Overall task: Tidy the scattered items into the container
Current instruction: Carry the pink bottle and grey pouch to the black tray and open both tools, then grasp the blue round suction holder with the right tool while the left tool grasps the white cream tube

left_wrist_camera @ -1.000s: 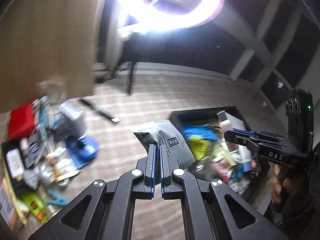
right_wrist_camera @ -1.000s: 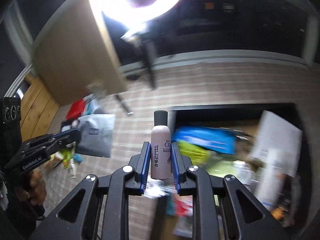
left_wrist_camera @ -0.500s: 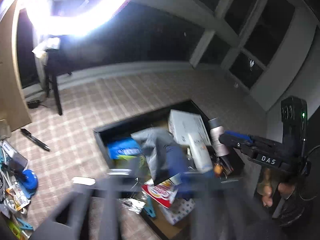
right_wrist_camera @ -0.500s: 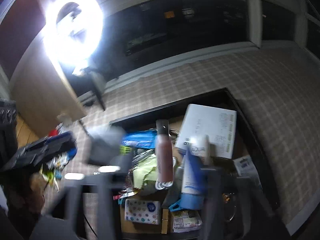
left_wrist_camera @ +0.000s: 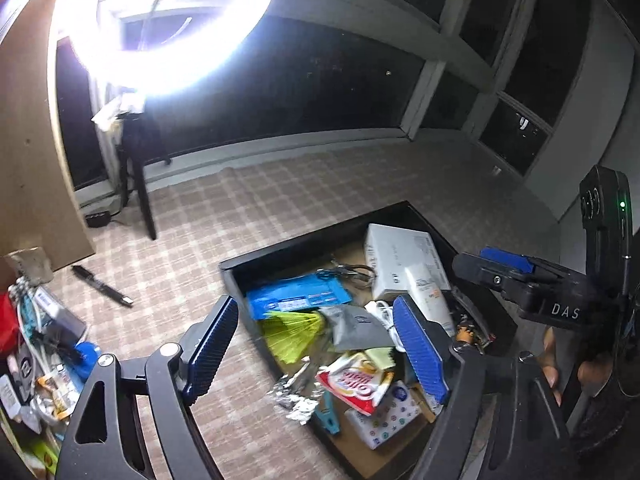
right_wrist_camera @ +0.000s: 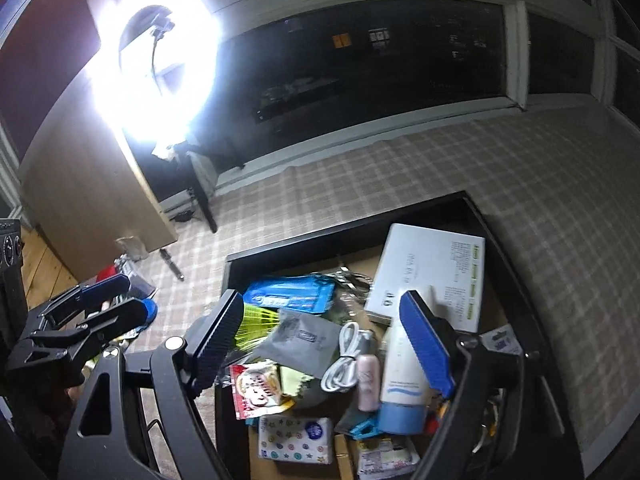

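The near end of the black container [right_wrist_camera: 476,210] is running off the bottom edge in both views, and gripper fingers [right_wrist_camera: 426,346] are covering part of its contents. The pile of loose items [left_wrist_camera: 44,344] on the floor is being cut by the left edge, its pieces too small to name. The ring light [left_wrist_camera: 168,20] is glaring out its surroundings.

The left gripper [left_wrist_camera: 316,344] is being held above the black container [left_wrist_camera: 288,254], its jaws closing with nothing gripped. A grey pouch [left_wrist_camera: 356,326] is lying inside among other items.
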A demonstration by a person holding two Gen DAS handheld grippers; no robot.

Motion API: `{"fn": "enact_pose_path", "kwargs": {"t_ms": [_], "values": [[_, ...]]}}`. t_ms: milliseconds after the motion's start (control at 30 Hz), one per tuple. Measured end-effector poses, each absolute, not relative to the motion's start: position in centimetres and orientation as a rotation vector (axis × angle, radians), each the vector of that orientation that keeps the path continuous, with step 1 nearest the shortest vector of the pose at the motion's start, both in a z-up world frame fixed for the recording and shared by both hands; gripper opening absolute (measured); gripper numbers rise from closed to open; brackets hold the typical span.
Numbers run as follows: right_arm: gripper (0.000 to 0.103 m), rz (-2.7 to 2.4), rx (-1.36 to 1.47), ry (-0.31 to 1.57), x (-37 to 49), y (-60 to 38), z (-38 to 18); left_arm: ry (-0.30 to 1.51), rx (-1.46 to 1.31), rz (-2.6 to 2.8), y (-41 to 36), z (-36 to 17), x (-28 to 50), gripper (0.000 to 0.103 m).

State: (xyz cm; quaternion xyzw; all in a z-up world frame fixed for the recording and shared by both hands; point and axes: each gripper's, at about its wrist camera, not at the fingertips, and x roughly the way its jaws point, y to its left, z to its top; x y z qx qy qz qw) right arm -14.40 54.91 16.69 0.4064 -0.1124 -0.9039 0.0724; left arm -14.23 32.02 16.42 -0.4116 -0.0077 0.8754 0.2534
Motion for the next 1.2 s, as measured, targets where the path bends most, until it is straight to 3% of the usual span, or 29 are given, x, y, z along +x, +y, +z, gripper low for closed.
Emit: {"fn": "enact_pose_path", "kwargs": {"t_ms": [467,667,933,1200], "values": [[0.080,-2.309,1.204,0.029,-17.9,38.6,14.0,-0.233,-1.443,2.649,15.0,10.0,-11.2,0.059],[0.079,-2.141,1.198,0.183,-19.3,30.7,12.0,-0.357,-1.657,2.711,8.6,5.4,-8.1,0.041],[0.078,-1.989,1.224,0.340,-20.8,24.1,8.3,-0.499,-1.781,2.699,6.3,2.1,-5.6,0.026],[0.075,-1.909,1.279,0.421,-22.3,21.1,5.2,-0.509,-1.802,2.738,5.9,1.3,-6.1,0.024]]}}
